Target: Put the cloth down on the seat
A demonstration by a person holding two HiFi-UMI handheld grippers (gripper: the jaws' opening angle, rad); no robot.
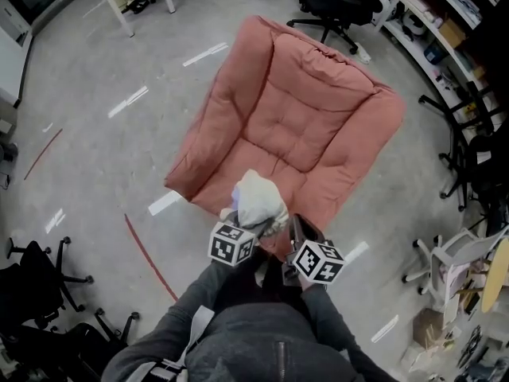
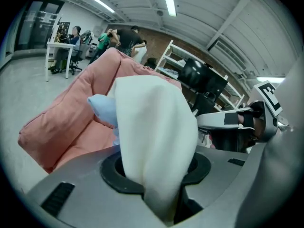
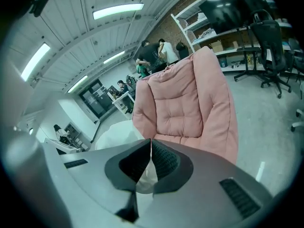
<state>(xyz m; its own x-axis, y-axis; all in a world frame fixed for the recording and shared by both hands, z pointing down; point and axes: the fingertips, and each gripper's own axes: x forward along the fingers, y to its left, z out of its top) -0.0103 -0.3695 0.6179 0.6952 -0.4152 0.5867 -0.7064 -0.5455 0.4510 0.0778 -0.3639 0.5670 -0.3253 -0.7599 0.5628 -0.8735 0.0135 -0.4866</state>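
My left gripper (image 2: 156, 186) is clamped on the cloth (image 2: 152, 127): a white bundle with a pale blue bit bulges up between the jaws. My right gripper (image 3: 151, 148) has its jaws pinched together at the tips, with a thin sliver of white fabric caught between the pads. The rest of the bundle sits just to its left. In the head view both grippers are side by side, and the cloth (image 1: 258, 201) is bunched over the front edge of the pink armchair's seat (image 1: 227, 177). It is held, not laid down.
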